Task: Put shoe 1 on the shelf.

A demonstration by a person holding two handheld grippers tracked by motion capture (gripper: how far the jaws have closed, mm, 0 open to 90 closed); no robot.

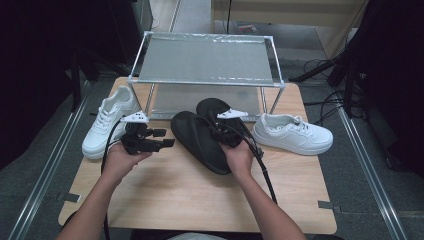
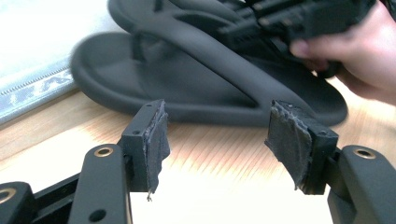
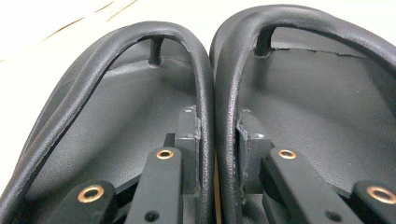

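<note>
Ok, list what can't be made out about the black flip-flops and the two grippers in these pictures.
- Right gripper, right gripper view: its jaws pinch the two flip-flops' inner straps; the heels are cut off by the frame.
- Black flip-flops, high view: the right hand covers the grip.
- Flip-flops, left gripper view: blurred.
- Left gripper, left gripper view: open, nothing between its pads.
- Shoe rack, high view: its lower level is partly hidden by the top shelf.

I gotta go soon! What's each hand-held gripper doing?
Left hand-held gripper: open, holding nothing.
Right hand-held gripper: closed on the straps of both black sandals.
</note>
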